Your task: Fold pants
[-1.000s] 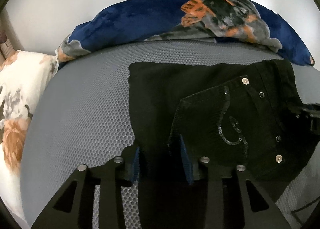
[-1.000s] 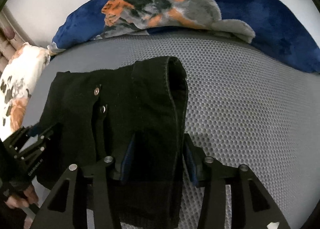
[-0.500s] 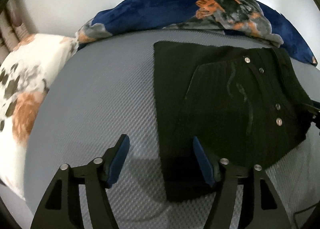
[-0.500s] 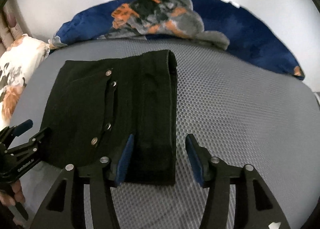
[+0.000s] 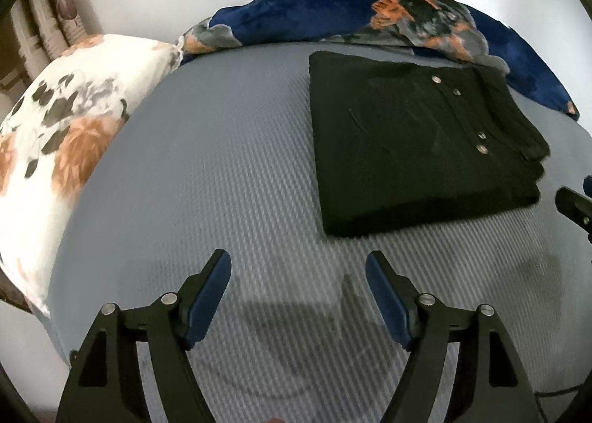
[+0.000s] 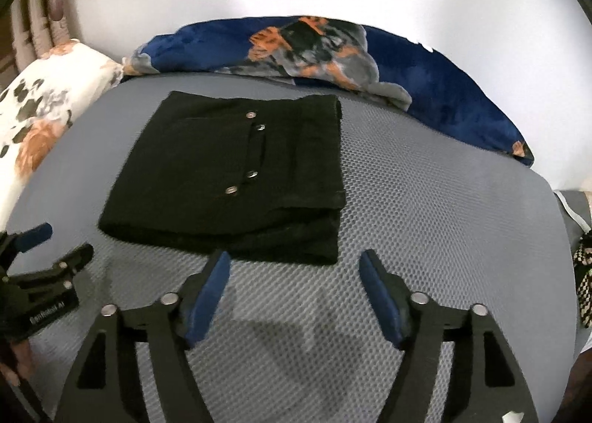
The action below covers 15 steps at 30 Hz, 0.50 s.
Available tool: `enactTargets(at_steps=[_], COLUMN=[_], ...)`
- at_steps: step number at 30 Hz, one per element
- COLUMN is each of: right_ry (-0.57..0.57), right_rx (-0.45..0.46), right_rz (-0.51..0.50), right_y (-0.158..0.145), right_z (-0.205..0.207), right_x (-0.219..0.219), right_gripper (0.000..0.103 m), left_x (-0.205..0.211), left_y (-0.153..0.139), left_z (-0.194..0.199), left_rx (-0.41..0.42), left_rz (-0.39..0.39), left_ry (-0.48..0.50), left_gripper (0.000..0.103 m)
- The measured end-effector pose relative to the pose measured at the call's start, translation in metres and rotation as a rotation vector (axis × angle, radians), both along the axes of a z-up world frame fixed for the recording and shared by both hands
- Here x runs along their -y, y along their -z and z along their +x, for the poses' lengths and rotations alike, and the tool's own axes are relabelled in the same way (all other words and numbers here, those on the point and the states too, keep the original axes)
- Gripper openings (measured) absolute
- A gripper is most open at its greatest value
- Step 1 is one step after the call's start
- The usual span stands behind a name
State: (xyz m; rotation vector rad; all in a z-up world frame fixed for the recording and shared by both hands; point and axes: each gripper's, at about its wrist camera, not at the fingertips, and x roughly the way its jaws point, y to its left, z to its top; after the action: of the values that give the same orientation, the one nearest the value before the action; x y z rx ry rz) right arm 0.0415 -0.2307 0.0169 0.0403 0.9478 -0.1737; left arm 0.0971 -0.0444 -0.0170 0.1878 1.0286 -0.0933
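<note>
The black pants (image 5: 414,141) (image 6: 236,178) lie folded into a compact rectangle on the grey mesh mattress (image 5: 222,171) (image 6: 425,208), metal studs facing up. My left gripper (image 5: 298,264) hovers near the pants' front left corner, clear of the cloth; its jaws are opening with nothing between them. My right gripper (image 6: 294,262) sits just in front of the pants' near edge, its jaws likewise opening and empty. The left gripper's fingers (image 6: 44,260) show at the left edge of the right wrist view. A tip of the right gripper (image 5: 573,204) shows in the left wrist view.
A blue, orange and grey blanket (image 5: 370,19) (image 6: 333,53) is bunched along the far side against the white wall. A white floral pillow (image 5: 63,127) (image 6: 40,108) lies at the left. A checkered cloth (image 6: 582,275) sits off the right edge.
Both grippers let go of the pants and opened wide. Both have pulled back and up, so the folded pants now lie flat farther ahead of the fingers.
</note>
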Motion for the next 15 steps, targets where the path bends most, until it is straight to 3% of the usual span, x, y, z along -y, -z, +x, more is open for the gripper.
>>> enactTargets(at_steps=[15], right_ry=[0.02], right_rx=[0.005], right_rz=[0.068], right_y=[-0.003], right_z=[-0.028], right_x=[-0.024], right_gripper=[0.078], left_x=[-0.006], left_y=[-0.015], left_z=[-0.04], left_rx=[0.017], left_rz=[-0.03], left_ry=[-0.044], left_gripper=[0.076])
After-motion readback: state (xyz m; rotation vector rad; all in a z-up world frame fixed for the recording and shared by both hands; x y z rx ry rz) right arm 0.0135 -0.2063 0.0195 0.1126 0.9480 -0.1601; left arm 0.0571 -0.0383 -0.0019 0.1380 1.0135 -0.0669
